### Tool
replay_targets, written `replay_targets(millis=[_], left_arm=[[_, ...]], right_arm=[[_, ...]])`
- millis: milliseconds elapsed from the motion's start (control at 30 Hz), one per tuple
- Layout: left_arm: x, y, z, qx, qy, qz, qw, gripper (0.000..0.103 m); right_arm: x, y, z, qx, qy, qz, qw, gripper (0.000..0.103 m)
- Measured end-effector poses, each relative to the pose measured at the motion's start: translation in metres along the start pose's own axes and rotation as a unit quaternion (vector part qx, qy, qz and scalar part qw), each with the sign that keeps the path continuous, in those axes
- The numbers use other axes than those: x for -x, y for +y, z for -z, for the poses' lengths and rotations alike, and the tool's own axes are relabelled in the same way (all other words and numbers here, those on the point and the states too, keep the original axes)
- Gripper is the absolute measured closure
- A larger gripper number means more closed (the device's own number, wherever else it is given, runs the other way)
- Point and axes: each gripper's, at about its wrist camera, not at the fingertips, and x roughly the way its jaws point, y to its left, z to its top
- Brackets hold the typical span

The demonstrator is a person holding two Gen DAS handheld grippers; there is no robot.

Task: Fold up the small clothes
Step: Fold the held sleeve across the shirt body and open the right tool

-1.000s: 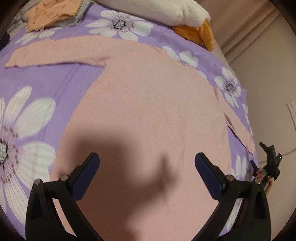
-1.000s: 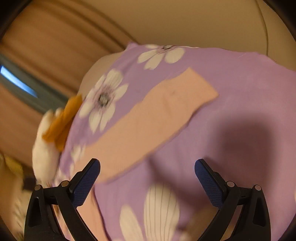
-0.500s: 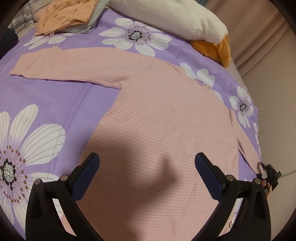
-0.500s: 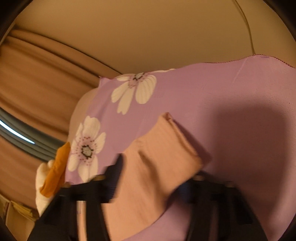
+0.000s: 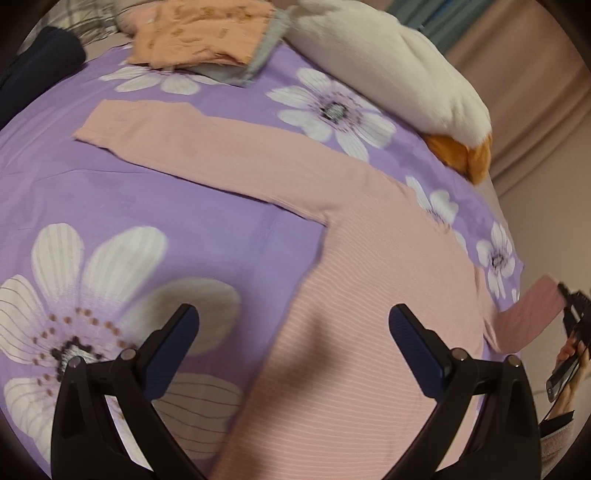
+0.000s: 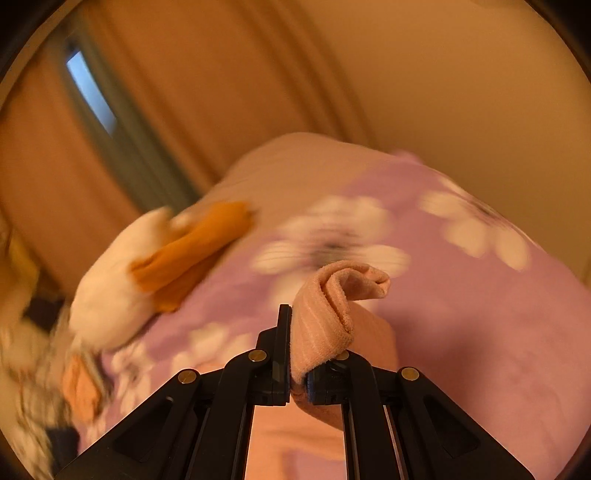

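A pink ribbed long-sleeved top [image 5: 369, 295] lies flat on a purple flowered bedsheet [image 5: 129, 192]. Its left sleeve [image 5: 192, 140] stretches out to the left. My left gripper [image 5: 293, 343] is open and empty above the top's lower left edge. My right gripper [image 6: 299, 354] is shut on the cuff of the right sleeve [image 6: 332, 306] and holds it lifted off the bed. In the left wrist view the right gripper [image 5: 572, 317] shows at the far right with the raised sleeve [image 5: 532, 317].
A white and orange plush toy [image 5: 399, 74] lies at the head of the bed. Folded orange and grey clothes [image 5: 199, 33] and a dark garment [image 5: 33, 70] sit at the far left. Curtains [image 6: 147, 110] and a wall stand beyond the bed.
My right gripper has shut on the right sleeve's cuff and lifted it. My left gripper has pulled back and shifted left, so more of the left sleeve shows.
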Motion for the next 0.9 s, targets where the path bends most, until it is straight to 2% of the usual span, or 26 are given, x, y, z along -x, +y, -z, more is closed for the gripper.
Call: replay_targets(millis=[67,100,200,367,400,600,767,867,900], left_arm=[[0.004,0.013,-0.006,0.018,-0.005,0.0,0.9998,0.0],[0.007,0.023,-0.011,0.032,-0.009,0.0,0.9995,0.0],[0.012,0.042,-0.021,0.053,-0.016,-0.006,0.9985,0.0],[0.014,0.063,-0.029,0.062,-0.02,-0.025,0.9976,0.0],[0.014,0.067,-0.03,0.064,-0.019,-0.034,0.9972,0.0],[0.003,0.075,-0.035,0.08,-0.005,-0.026,0.9964,0.0],[0.0,0.076,-0.041,0.091,0.0,-0.001,0.9959,0.0],[0.0,0.083,-0.048,0.116,-0.004,0.03,0.9928,0.0],[0.0,0.092,-0.052,0.136,-0.007,0.047,0.9896,0.0]], right_arm=[[-0.012,0.046,0.005,0.051,-0.001,-0.008,0.999,0.095],[-0.017,0.081,0.014,0.095,0.0,-0.008,0.995,0.095],[-0.045,0.14,0.043,0.164,0.026,-0.012,0.986,0.095],[-0.092,0.203,0.105,0.262,0.066,-0.003,0.963,0.095],[-0.104,0.213,0.124,0.289,0.076,0.006,0.954,0.095],[-0.138,0.23,0.194,0.385,0.117,0.048,0.914,0.095],[-0.143,0.242,0.224,0.418,0.119,0.045,0.899,0.095],[-0.146,0.249,0.235,0.427,0.134,0.037,0.894,0.095],[-0.148,0.252,0.241,0.436,0.143,0.041,0.887,0.092]])
